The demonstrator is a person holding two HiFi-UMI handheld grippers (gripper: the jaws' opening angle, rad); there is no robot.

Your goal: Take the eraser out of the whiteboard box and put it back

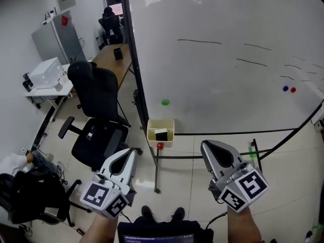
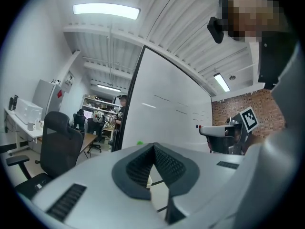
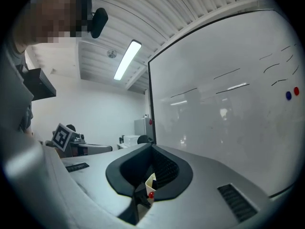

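A large white whiteboard (image 1: 228,85) in a black frame stands on the pale tiled floor (image 1: 182,186). A small cream box (image 1: 151,130) hangs at its lower left corner, holding 1 black eraser (image 1: 161,134). 1 green round magnet (image 1: 165,103), 1 blue magnet (image 1: 285,88) and 1 red magnet (image 1: 293,90) stick to the board.

A small, pale yellow whiteboard box (image 1: 152,135), open at the top, is fixed upright at the lower left corner of the whiteboard (image 1: 228,85). A dark eraser (image 1: 161,134) is seen inside it, resting near the right wall.
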